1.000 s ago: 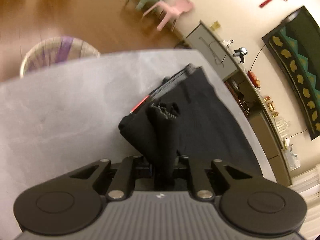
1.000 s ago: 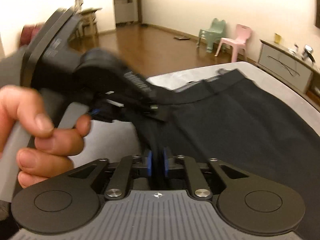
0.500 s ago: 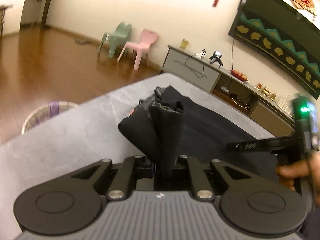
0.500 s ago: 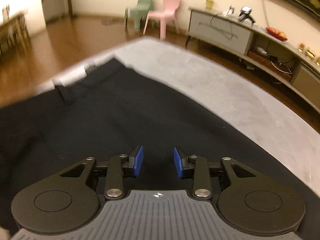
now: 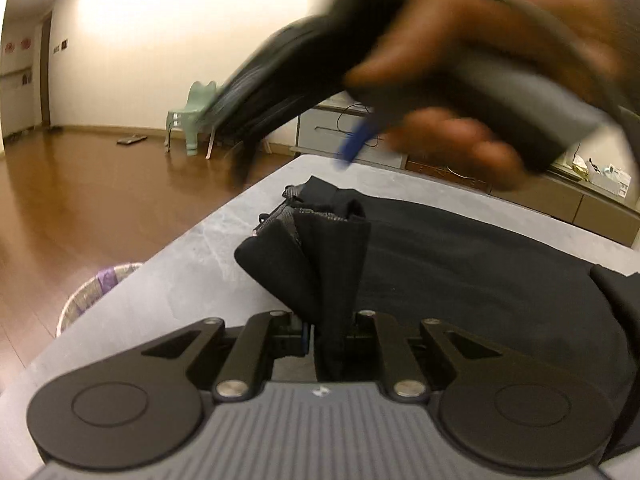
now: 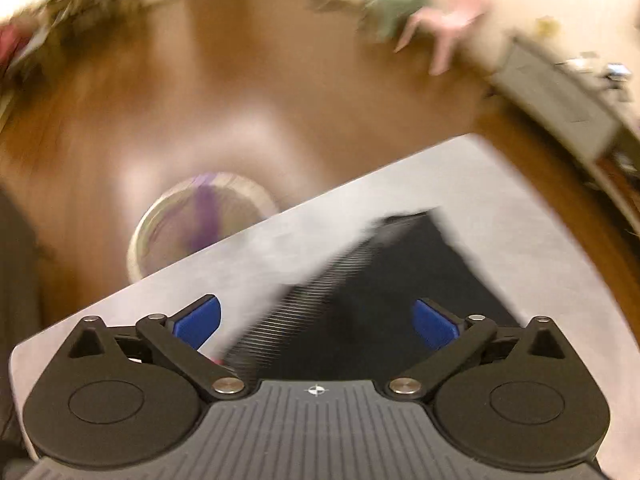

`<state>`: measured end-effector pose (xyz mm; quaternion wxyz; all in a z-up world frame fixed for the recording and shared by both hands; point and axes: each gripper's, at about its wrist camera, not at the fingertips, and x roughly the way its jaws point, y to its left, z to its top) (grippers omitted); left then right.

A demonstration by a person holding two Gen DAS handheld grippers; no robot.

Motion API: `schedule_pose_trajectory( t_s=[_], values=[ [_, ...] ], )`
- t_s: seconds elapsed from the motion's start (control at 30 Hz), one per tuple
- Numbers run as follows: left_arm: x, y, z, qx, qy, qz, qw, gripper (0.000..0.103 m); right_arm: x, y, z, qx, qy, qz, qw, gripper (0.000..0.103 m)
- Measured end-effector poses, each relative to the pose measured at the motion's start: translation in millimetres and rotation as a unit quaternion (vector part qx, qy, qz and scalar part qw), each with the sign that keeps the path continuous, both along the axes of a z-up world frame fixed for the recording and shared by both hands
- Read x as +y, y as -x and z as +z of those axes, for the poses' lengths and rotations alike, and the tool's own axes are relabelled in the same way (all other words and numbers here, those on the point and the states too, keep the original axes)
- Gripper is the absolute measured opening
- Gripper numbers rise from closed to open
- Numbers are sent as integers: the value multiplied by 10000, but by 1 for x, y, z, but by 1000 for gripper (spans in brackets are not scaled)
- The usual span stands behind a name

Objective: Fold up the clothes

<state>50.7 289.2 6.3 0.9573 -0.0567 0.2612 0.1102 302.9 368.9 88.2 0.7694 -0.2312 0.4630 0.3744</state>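
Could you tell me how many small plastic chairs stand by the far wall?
2: a green chair and a pink chair stand side by side. In the left wrist view only the green one shows clearly; the right hand-held gripper hides the pink.

Left gripper (image 5: 329, 334) clamped on black garment (image 5: 460, 264) over grey table (image 5: 188, 276).
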Motion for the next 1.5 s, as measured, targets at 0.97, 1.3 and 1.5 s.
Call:
schedule_pose_trajectory(
  t_s=[0.97, 1.3, 1.5],
  values=[
    [-217, 55, -23, 97, -2271, -3964, 8895, 17, -367, 36, -81, -4, -1760, -3281, 9281, 8],
    [-137, 48, 21, -406, -780, -4203, 9031, 20, -378, 63, -84, -286, -1699, -3272, 9291, 8],
    [-100, 14, 30, -136, 77, -3543, 9350, 23, -369, 85, -61, -911, -1399, -3276, 9300, 17]
  ],
)
